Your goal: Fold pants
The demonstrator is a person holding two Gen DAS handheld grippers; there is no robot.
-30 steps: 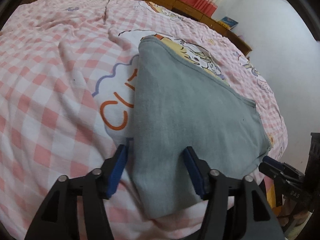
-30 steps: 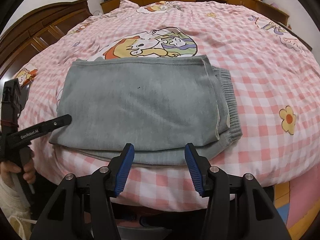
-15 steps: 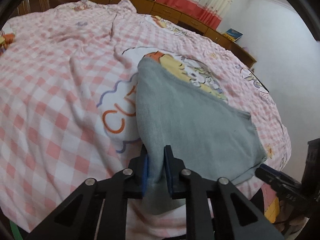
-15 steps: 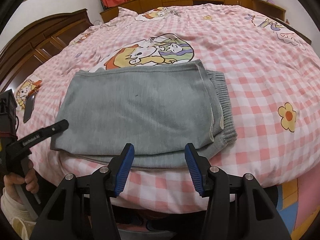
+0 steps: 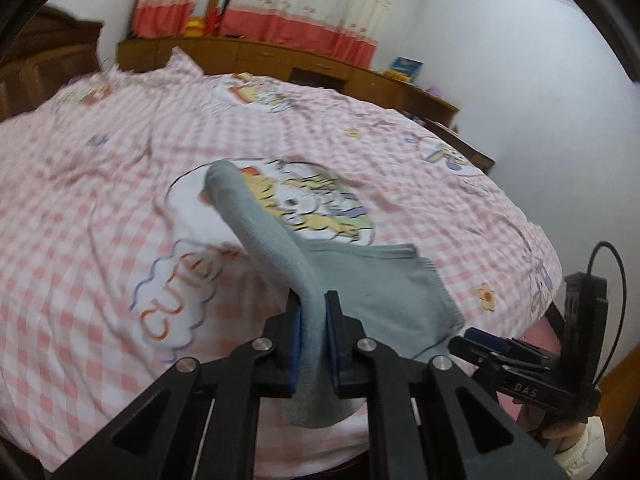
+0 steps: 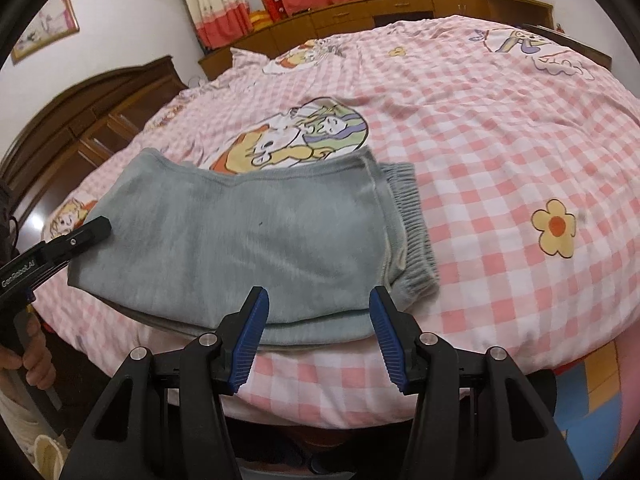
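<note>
While the grey pants (image 6: 256,240) are lying folded near the lower edge of the pink checked bedspread (image 6: 500,168), filling the middle of the right wrist view, their elastic waistband (image 6: 412,232) is sitting at the right end of the stack and a cartoon print (image 6: 296,140) is showing just above them. Seen from the left wrist, one edge of the pants (image 5: 280,248) is standing up from the bed as a ridge running from the centre of the frame down to the bottom. The left gripper (image 5: 312,344) is pinching that edge, its blue pads pressing the cloth from both sides after just closing on it. The right gripper (image 6: 316,332) is hanging partly open at the bottom centre of its view, just above the near edge of the pants, with no cloth between its pads. A hand (image 6: 36,356) is gripping a handle at the lower left of that frame. Red-hemmed curtains (image 5: 288,12) and a long wooden cabinet (image 5: 280,60) are lining the top of the left wrist frame.
</note>
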